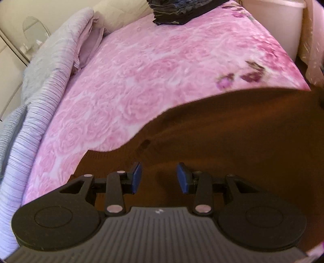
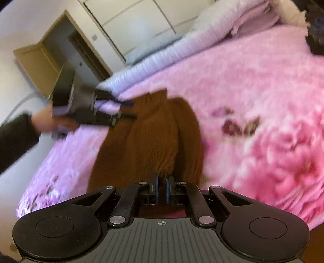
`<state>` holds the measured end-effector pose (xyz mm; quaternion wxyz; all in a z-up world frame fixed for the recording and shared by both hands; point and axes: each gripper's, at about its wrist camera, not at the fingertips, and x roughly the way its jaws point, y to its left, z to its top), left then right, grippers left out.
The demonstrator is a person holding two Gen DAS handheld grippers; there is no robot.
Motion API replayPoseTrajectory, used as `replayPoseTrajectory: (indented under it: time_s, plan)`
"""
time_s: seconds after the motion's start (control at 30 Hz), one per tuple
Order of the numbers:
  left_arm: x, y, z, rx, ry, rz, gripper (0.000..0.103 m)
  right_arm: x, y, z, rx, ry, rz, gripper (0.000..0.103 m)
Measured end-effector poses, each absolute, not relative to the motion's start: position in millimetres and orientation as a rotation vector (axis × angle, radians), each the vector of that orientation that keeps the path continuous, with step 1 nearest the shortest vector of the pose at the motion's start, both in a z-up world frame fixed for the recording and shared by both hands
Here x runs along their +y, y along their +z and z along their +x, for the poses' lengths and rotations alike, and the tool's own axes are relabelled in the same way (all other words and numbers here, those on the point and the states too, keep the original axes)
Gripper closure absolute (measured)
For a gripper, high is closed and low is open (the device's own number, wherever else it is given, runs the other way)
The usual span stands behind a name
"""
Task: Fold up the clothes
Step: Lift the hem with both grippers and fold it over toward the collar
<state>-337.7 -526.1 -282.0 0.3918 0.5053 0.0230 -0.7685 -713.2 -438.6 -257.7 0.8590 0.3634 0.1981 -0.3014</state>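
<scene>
We see the brown knit garment [image 2: 154, 129] lying on the bed's pink floral blanket [image 1: 141, 76], directly under and ahead of both tools. Our right tool [image 2: 161, 190] has its blue pads pressed together on a bunched fold of the garment. Our left tool [image 1: 159, 177] hangs just above the cloth with its pads apart, gripping nothing. Far ahead of the left tool, a stack of dark folded clothes [image 1: 174, 12] rests on the blanket; to its left lies a lilac quilt [image 1: 50, 81].
</scene>
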Motion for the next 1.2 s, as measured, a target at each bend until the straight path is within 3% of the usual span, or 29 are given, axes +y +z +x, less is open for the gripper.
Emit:
replayPoseTrajectory:
  time_s: [0.33, 0.37, 0.4, 0.43, 0.57, 0.73, 0.87, 0.93, 1.0, 1.03, 1.1, 1.2]
  plan:
    - [-613.3, -308.6, -323.3, 0.5, -2.095, 1.241, 0.069, -436.5, -267.2, -707.1, 0.46, -0.639, 0.734, 0.097]
    - [-615.8, -308.9, -322.1, 0.524, -2.107, 1.232, 0.075, -435.6, -267.8, -706.0, 0.463, -0.641, 0.729, 0.097]
    - [-616.0, -307.7, -321.9, 0.535, -2.124, 1.222, 0.092, -435.2, -265.5, -706.4, 0.459, -0.645, 0.724, 0.097]
    - [-615.4, -306.2, -322.1, 0.543, -2.144, 1.213, 0.099, -435.1, -262.3, -707.3, 0.453, -0.65, 0.718, 0.097]
    - [-606.5, -290.8, -326.2, 0.455, -2.162, 1.154, 0.103, -434.4, -249.5, -710.7, 0.43, -0.668, 0.696, 0.098]
    - [-611.9, -257.5, -329.7, 0.415, -2.198, 0.978, 0.103, -430.8, -231.4, -716.8, 0.393, -0.71, 0.642, 0.099]
    - [-624.0, -263.4, -341.1, 0.43, -2.18, 1.057, 0.103, -433.2, -237.3, -721.4, 0.411, -0.739, 0.645, 0.099]
    - [-625.1, -270.1, -336.1, 0.453, -2.154, 1.096, 0.099, -435.9, -245.8, -722.7, 0.421, -0.713, 0.693, 0.099]
    - [-624.5, -277.6, -328.0, 0.475, -2.136, 1.123, 0.079, -435.8, -250.9, -719.4, 0.444, -0.683, 0.706, 0.099]
    - [-624.3, -282.2, -324.5, 0.493, -2.132, 1.142, 0.076, -436.0, -253.6, -717.2, 0.454, -0.676, 0.71, 0.099]
    - [-624.0, -291.5, -319.0, 0.536, -2.133, 1.177, 0.075, -436.7, -258.7, -712.0, 0.473, -0.676, 0.717, 0.098]
    - [-622.0, -301.9, -316.6, 0.584, -2.147, 1.209, 0.076, -436.9, -261.1, -709.4, 0.47, -0.678, 0.72, 0.084]
